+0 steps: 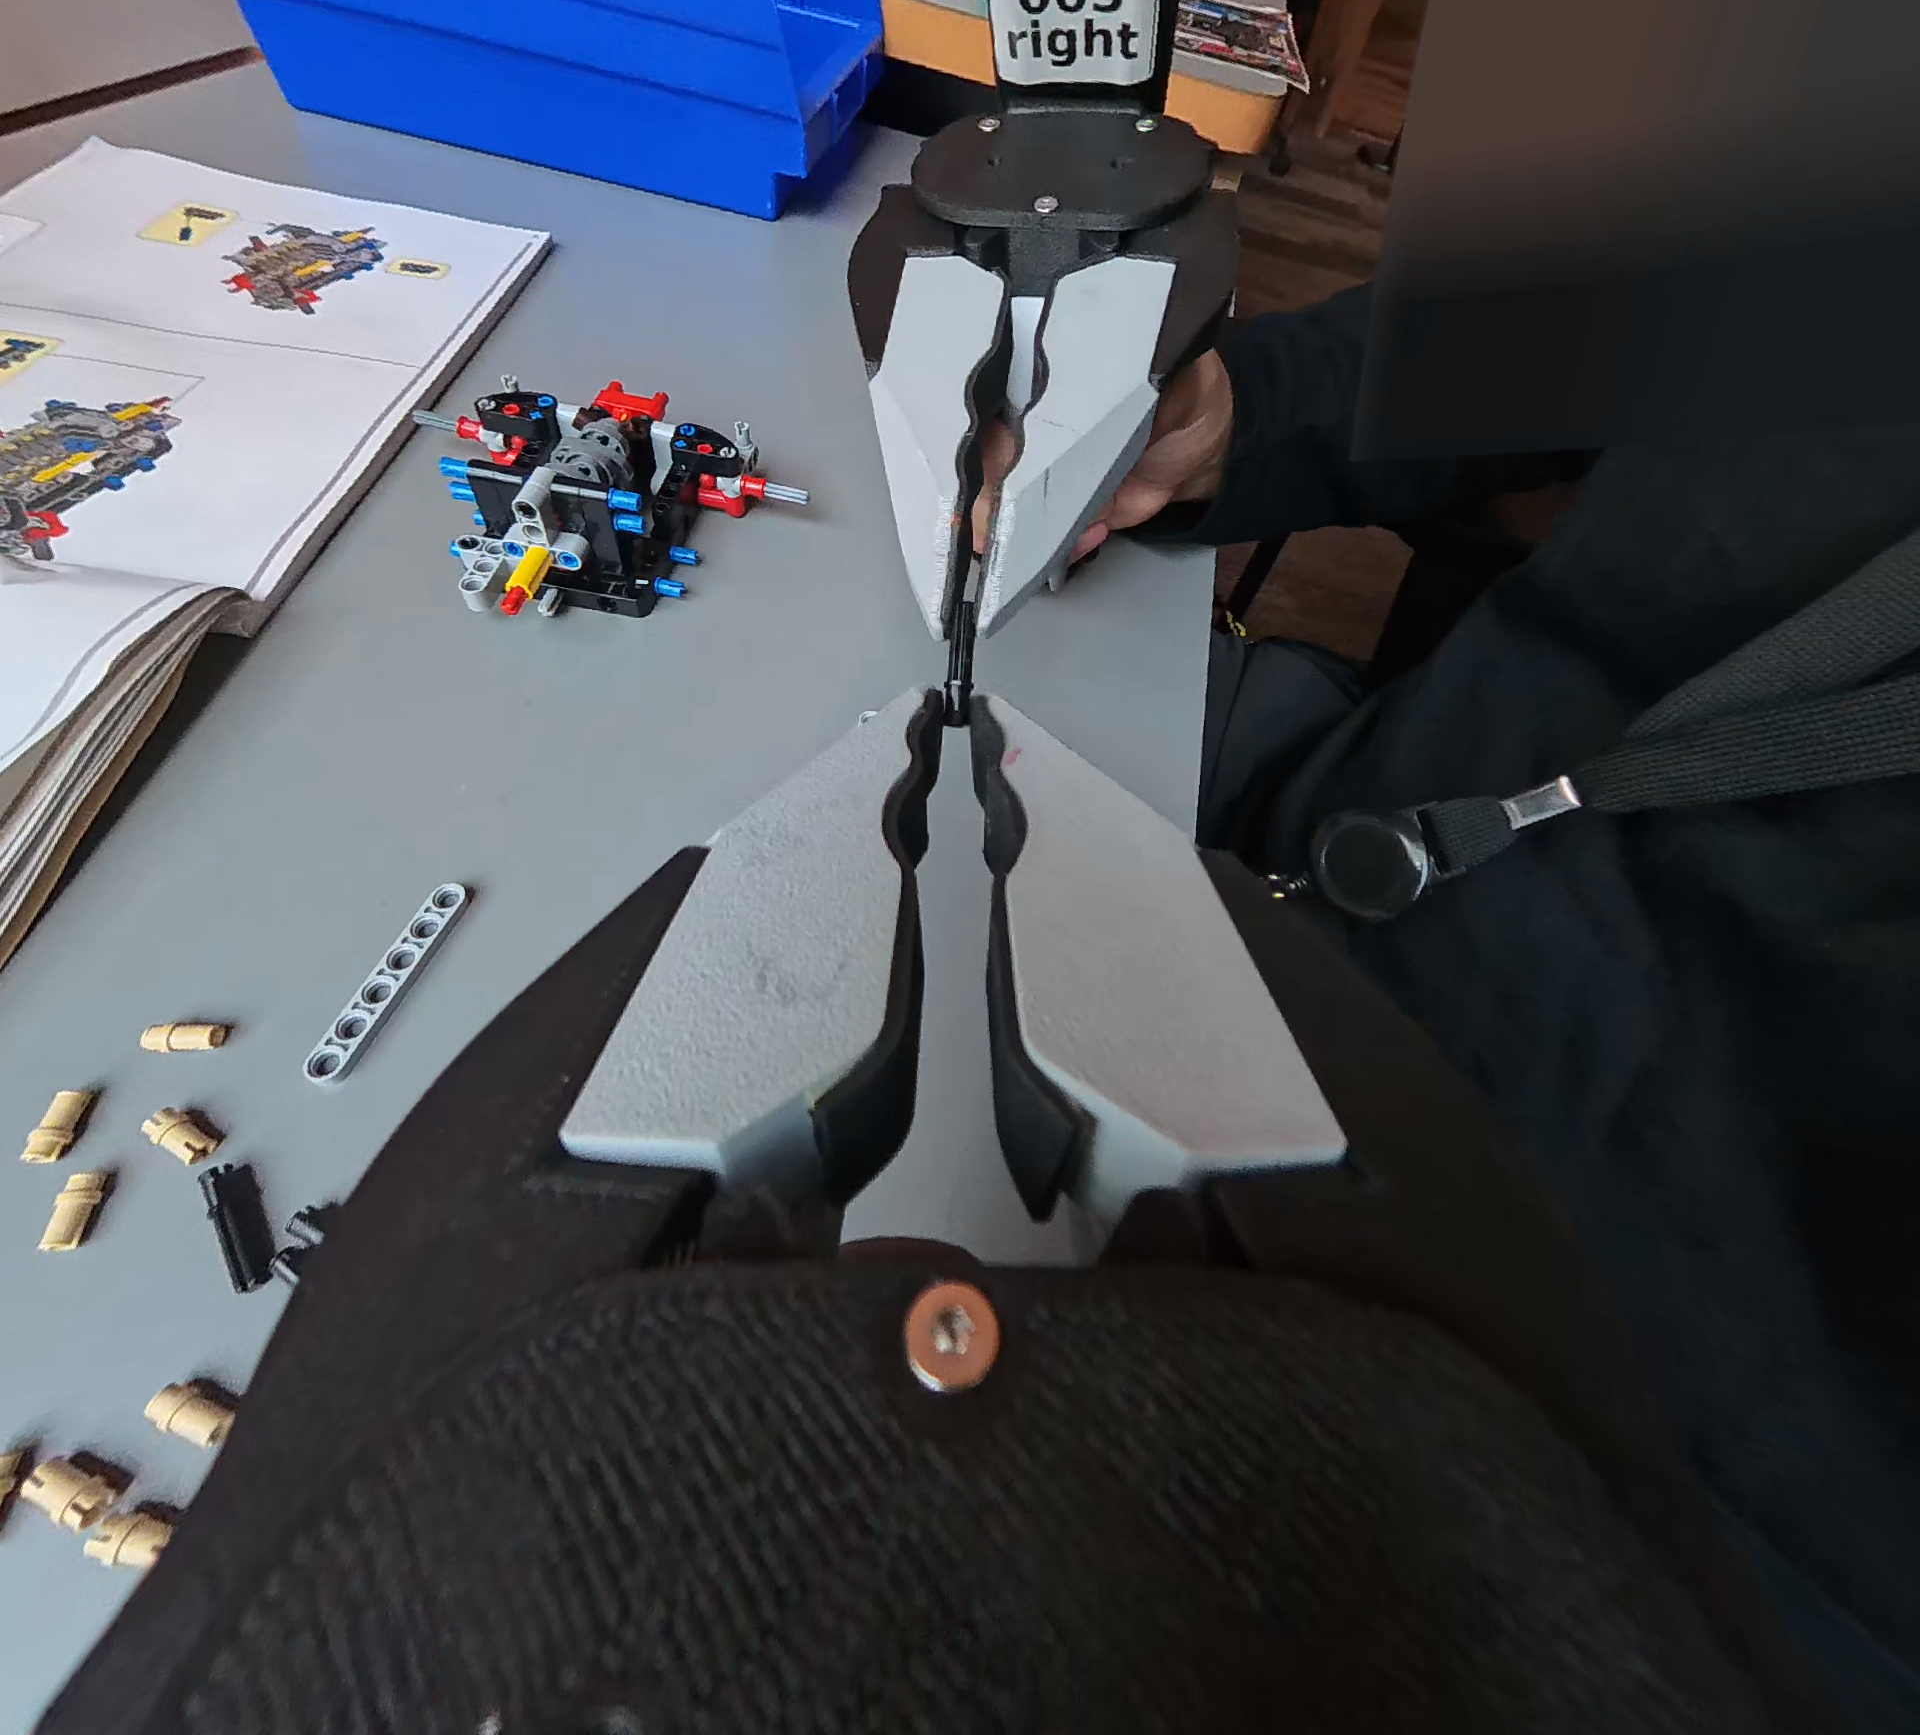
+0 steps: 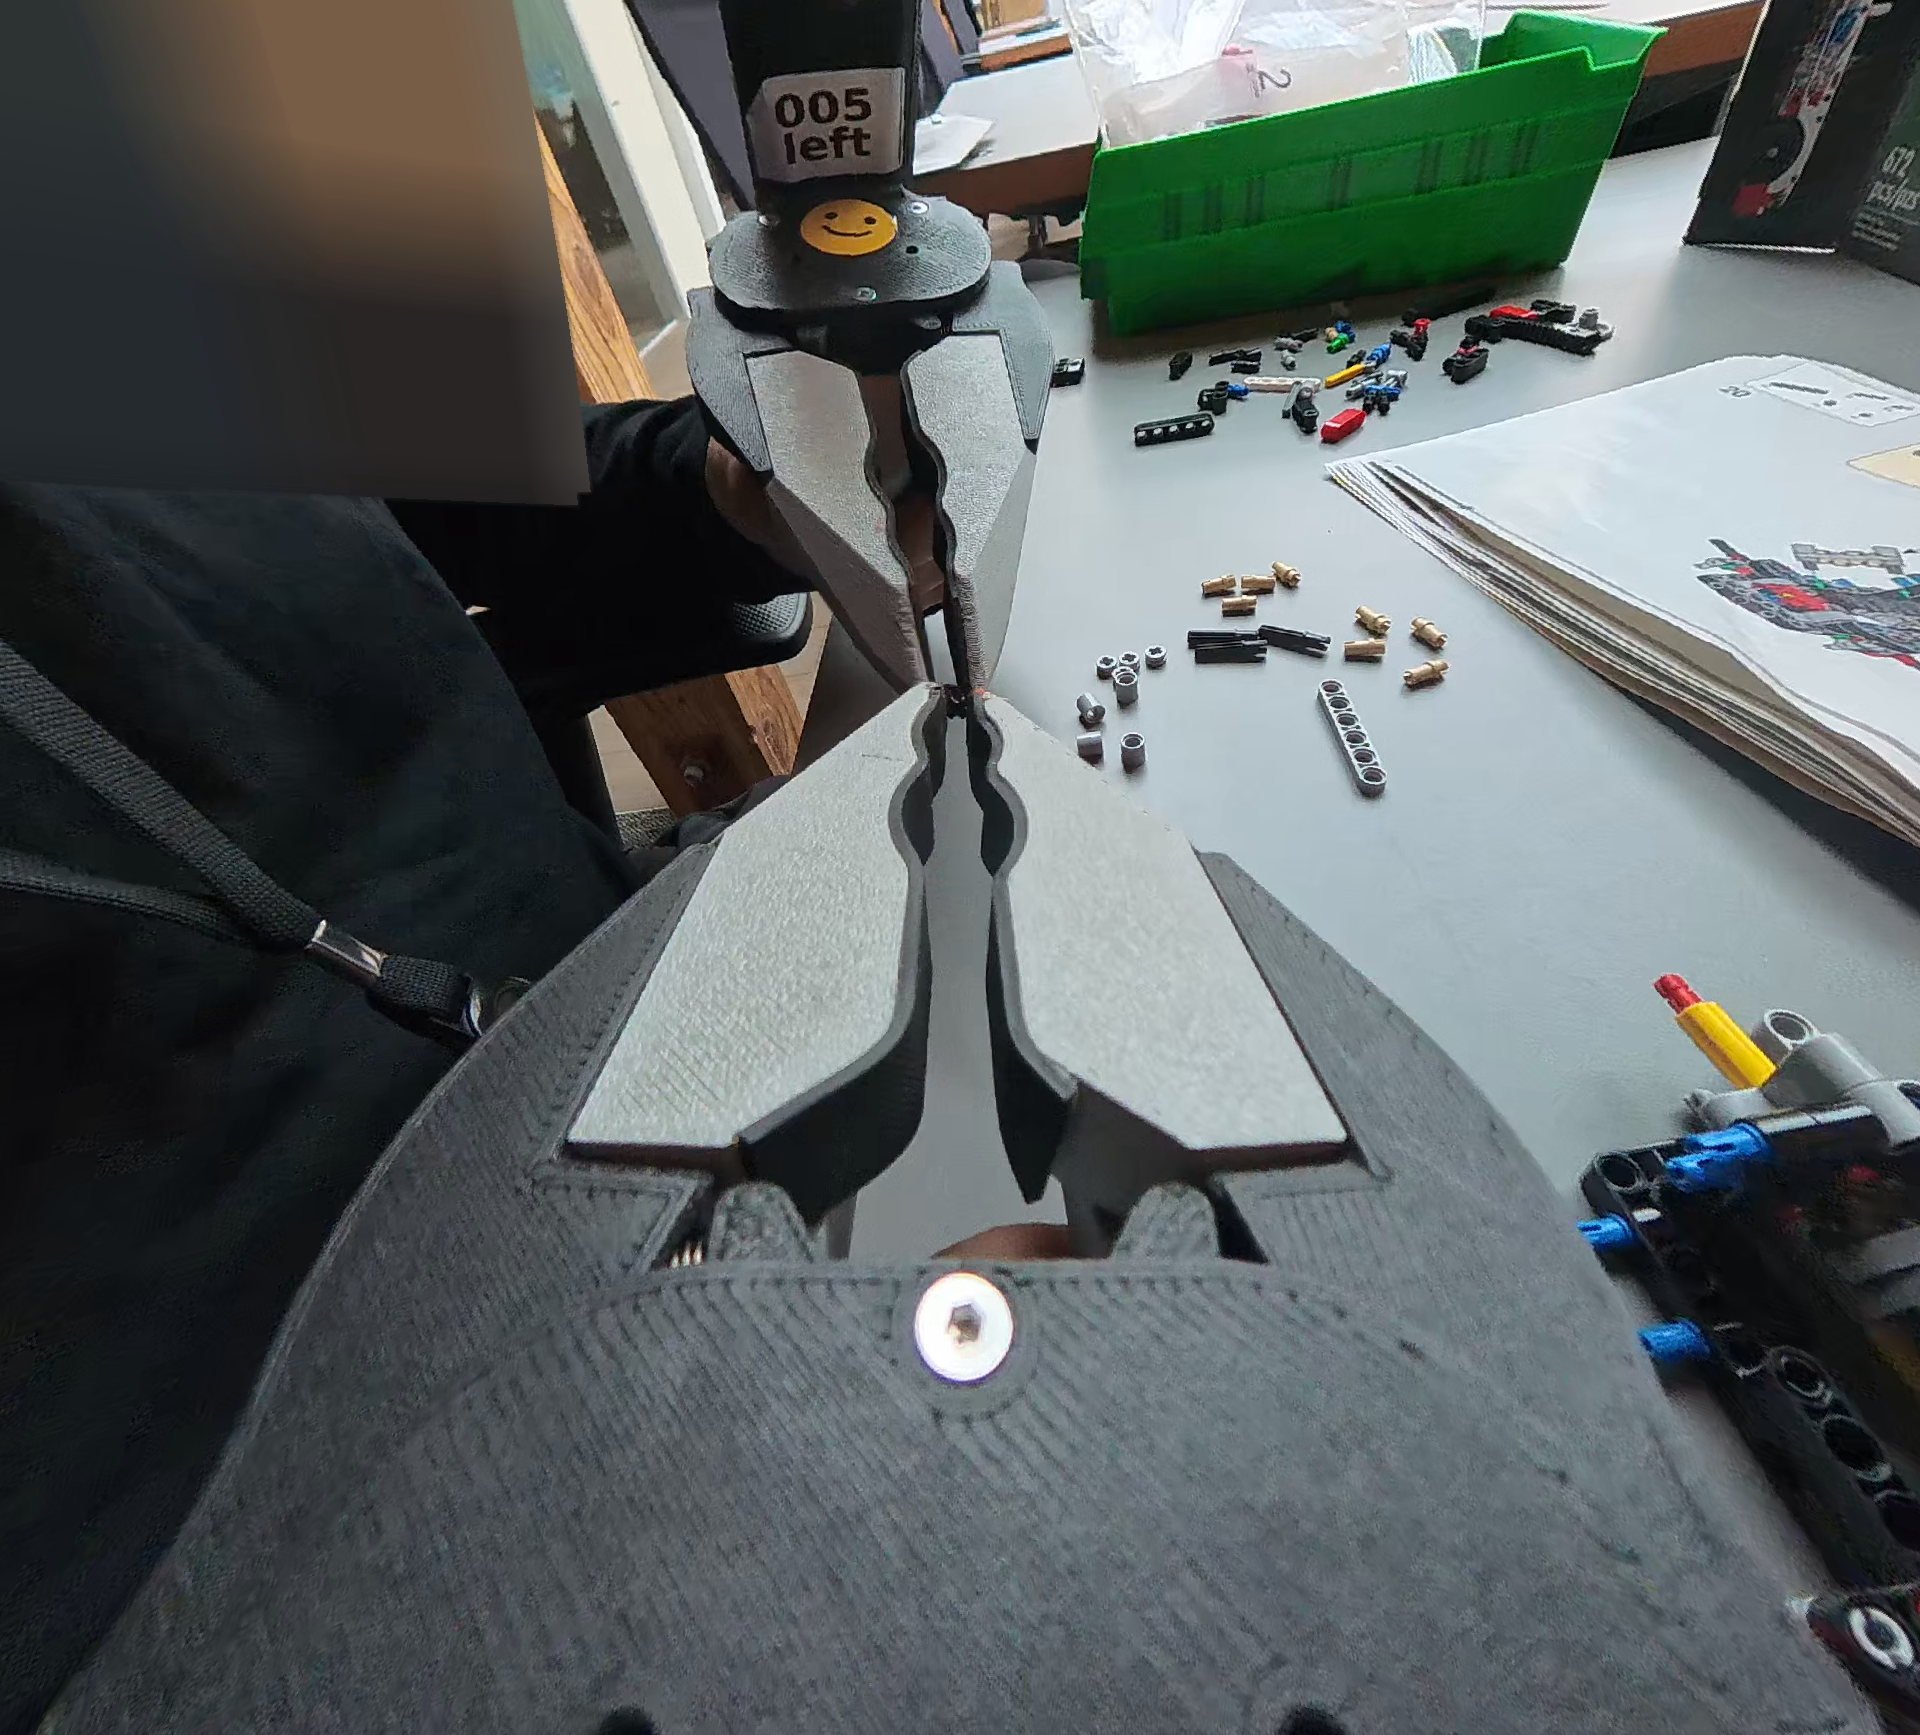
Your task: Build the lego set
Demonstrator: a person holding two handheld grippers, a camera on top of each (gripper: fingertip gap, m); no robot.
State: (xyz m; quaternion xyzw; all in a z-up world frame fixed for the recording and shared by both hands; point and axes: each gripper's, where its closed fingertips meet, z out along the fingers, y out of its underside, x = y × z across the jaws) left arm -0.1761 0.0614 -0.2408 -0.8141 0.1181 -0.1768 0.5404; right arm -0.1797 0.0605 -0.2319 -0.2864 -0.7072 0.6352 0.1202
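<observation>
My left gripper [image 1: 951, 711] and right gripper [image 1: 964, 623] meet tip to tip above the table's near edge. A thin black axle [image 1: 958, 659] runs between them, and both are shut on it, one at each end. In the right wrist view my right gripper [image 2: 956, 706] meets the left gripper [image 2: 948, 669] in the same way, and the axle is barely visible. The partly built model [image 1: 603, 501] sits on the grey table, left of the grippers; it also shows in the right wrist view [image 2: 1787, 1197].
The open manual [image 1: 208, 397] lies at the left. A grey beam [image 1: 387, 984], tan pins [image 1: 73, 1166] and a black pin [image 1: 237, 1228] lie loose. Grey bushes [image 2: 1122, 677] and mixed parts [image 2: 1351, 376] lie before a green bin [image 2: 1351, 199]. A blue bin [image 1: 540, 2] stands behind. Less than 4 cm separates the two grippers' tips.
</observation>
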